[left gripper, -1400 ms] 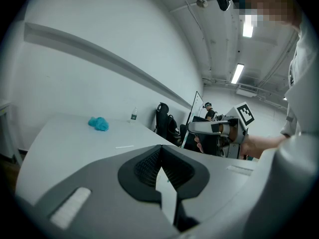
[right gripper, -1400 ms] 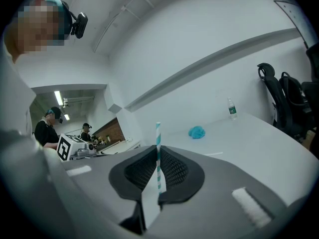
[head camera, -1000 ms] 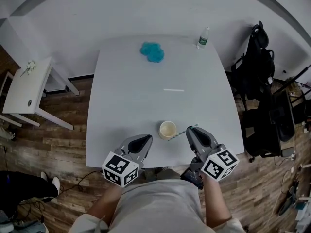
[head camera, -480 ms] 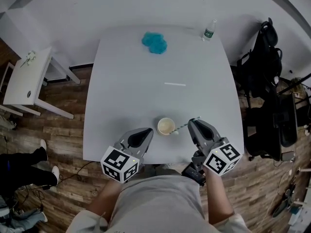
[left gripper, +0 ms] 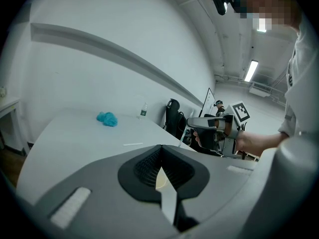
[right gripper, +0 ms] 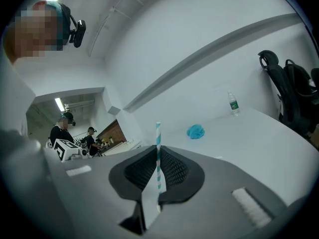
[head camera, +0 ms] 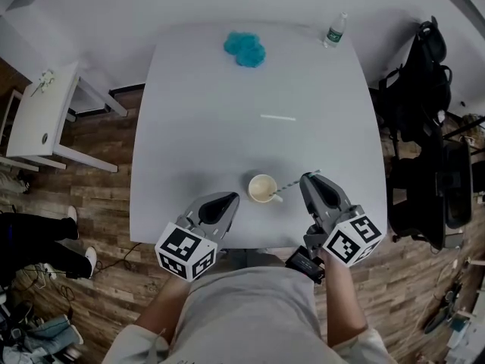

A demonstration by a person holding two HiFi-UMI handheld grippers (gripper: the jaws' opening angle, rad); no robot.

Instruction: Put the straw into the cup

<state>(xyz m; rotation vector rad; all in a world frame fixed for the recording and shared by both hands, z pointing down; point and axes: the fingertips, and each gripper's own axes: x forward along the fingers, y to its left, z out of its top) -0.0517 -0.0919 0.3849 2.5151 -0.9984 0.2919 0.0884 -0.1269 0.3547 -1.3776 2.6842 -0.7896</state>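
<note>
A cream paper cup (head camera: 262,188) stands upright near the front edge of the white table (head camera: 197,127). My right gripper (head camera: 311,180) is just right of it, shut on a teal-and-white striped straw (head camera: 297,183) that slants toward the cup's right rim. In the right gripper view the straw (right gripper: 158,148) sticks up from between the shut jaws. My left gripper (head camera: 226,201) hovers to the front left of the cup, shut and holding nothing. Through its jaws only a sliver of the cup (left gripper: 160,181) shows.
A second, white straw (head camera: 278,117) lies mid-table. A blue cloth (head camera: 244,49) and a water bottle (head camera: 335,30) sit at the far edge. A small white side table (head camera: 38,120) stands at the left, black bags on a chair (head camera: 424,89) at the right.
My right gripper has brought the striped straw from in front of the cup up to its right side. The left gripper has hardly moved.
</note>
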